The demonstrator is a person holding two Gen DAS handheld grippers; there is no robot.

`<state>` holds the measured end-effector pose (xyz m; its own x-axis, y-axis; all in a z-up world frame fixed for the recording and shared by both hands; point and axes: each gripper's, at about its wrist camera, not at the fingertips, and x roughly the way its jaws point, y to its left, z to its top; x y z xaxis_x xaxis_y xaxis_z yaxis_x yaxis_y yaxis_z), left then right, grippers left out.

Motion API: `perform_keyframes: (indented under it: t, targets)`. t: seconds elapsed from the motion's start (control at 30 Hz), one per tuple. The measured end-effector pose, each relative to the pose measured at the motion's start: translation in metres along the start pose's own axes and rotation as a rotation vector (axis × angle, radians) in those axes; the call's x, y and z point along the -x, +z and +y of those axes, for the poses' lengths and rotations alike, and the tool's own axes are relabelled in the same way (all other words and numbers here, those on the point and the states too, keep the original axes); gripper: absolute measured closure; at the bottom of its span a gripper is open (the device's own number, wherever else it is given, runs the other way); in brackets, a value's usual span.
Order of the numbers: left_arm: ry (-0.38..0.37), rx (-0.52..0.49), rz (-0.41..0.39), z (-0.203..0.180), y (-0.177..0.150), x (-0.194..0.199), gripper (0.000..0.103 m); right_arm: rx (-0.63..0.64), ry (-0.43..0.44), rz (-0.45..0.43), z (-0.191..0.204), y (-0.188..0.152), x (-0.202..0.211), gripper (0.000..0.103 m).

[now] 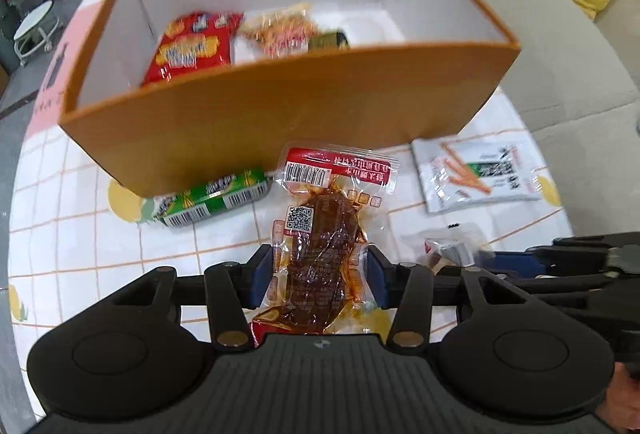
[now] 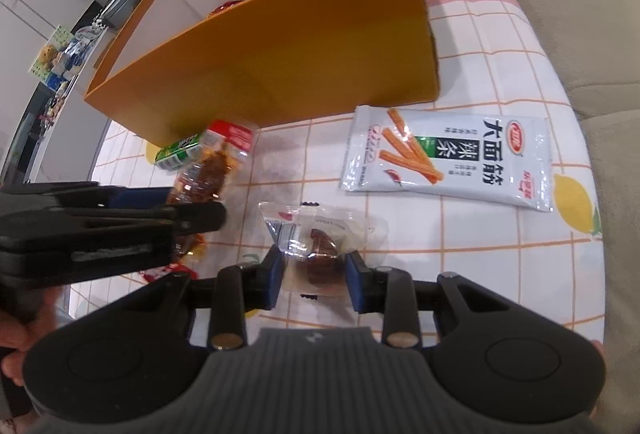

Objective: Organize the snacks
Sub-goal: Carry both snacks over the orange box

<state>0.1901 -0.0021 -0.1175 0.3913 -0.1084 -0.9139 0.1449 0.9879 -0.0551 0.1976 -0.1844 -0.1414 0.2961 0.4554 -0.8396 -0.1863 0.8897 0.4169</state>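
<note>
Black and ridged, the left gripper (image 1: 320,276) fills the bottom of its own view, and its two blue pads are clamped on a clear snack packet (image 1: 320,234) full of brown, oily food, with a red top and a barcode. That packet sits between the jaws and reaches up toward the orange box (image 1: 280,121). Blur and the angle make it hard to tell if the packet is off the table (image 1: 80,234), which has a white cloth with orange lines and yellow lemons. In the other view, the right gripper (image 2: 314,272) has its blue pads pressed on a small clear packet (image 2: 320,234) with a dark brown lump inside, near the front edge of the table. The orange box stands toward the back of the table and is white inside. Two snacks lie in it: a red bag (image 1: 192,47) at the left end and a clear packet with orange bits (image 1: 280,31) beside it. A green snack (image 1: 212,199) lies on the table touching the front wall of the box near its left corner. A white bag with pictures of orange sticks (image 2: 448,161) lies flat near the right edge of the table, just in front of the box's right corner. A person's fingers (image 2: 12,338) show at the left edge of the right view
</note>
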Motion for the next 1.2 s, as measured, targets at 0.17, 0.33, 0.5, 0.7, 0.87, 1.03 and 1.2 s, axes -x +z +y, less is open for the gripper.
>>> perform_keyframes:
  t: [0.17, 0.33, 0.5, 0.7, 0.87, 1.03, 1.2]
  targets:
    - [-0.020, -0.002, -0.044, 0.001, 0.002, 0.026, 0.048, -0.032, 0.017, -0.038, -0.003, -0.005, 0.020, 0.073]
    - [-0.019, 0.027, -0.056, 0.000, 0.002, 0.054, 0.048, -0.013, 0.005, -0.108, 0.004, -0.010, 0.055, 0.073]
    - [-0.028, 0.019, -0.100, -0.006, 0.002, 0.084, 0.048, 0.014, 0.006, -0.188, 0.015, -0.011, 0.094, 0.073]
    - [-0.063, 0.029, -0.158, -0.004, 0.011, 0.116, 0.047, 0.122, -0.041, -0.277, 0.037, 0.006, 0.132, 0.073]
    - [-0.075, 0.050, -0.204, 0.005, 0.034, 0.127, 0.047, 0.192, -0.047, -0.297, 0.051, 0.044, 0.144, 0.073]
    - [-0.106, 0.100, -0.230, 0.025, 0.065, 0.121, 0.047, 0.280, -0.068, -0.289, 0.067, 0.090, 0.135, 0.073]
    - [-0.111, 0.145, -0.201, 0.048, 0.101, 0.094, 0.047, 0.346, -0.087, -0.244, 0.078, 0.139, 0.105, 0.073]
